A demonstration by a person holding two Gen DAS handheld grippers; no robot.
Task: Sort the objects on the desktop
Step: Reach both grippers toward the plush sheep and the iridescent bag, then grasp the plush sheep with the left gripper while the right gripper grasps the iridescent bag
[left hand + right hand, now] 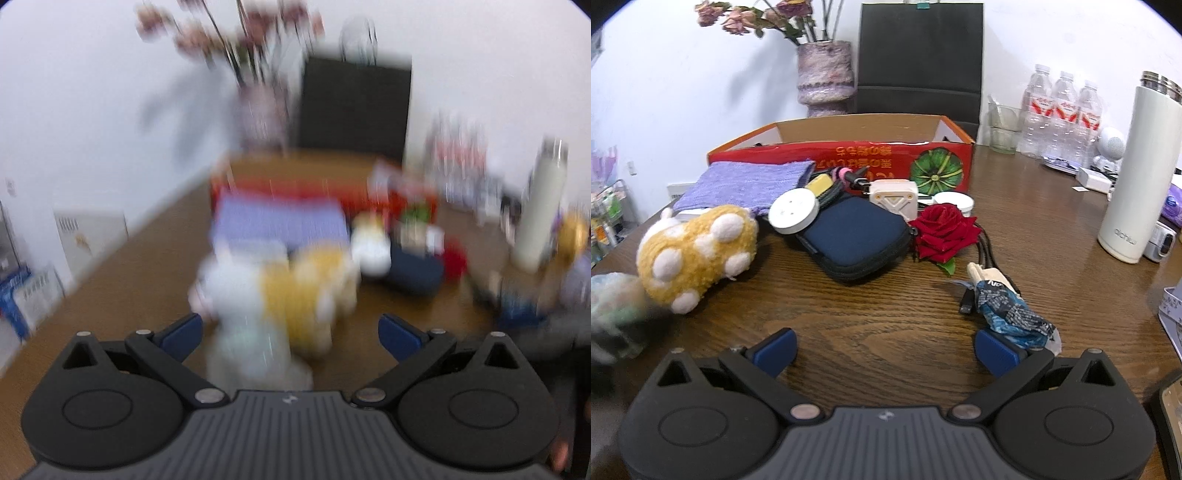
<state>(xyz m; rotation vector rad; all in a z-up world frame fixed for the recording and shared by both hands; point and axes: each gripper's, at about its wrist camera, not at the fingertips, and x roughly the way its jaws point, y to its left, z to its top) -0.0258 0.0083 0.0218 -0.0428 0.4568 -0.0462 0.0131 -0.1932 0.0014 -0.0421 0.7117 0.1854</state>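
On the brown wooden worktop point(886, 314), in front of an open red cardboard box point(849, 157), a loose cluster of small objects is laid out for sorting. Nearest the left is a yellow plush toy with white spots point(698, 251), judged light, soft and compressible; it is best taken across its rounded body, where the pile gives the pads purchase. Beside it lies a navy zipped pouch point(857, 240), semi-stiff, with a white round puck point(794, 212) resting on its corner, smooth and likely slippery. A red artificial rose point(943, 230) is seen just right of the pouch; its petals are judged delicate, so its base is the safer hold. A crumpled blue wrapper point(1008, 314) lies just beside the right finger, light and crushable. The right hand-held gripper point(884, 349) is spread wide over bare wood, with nothing between its fingers. The left hand-held gripper point(290, 334) is likewise spread; a pale soft object point(251, 343), blurred beyond naming, is seen in the gap, but no pad appears pressed on it.
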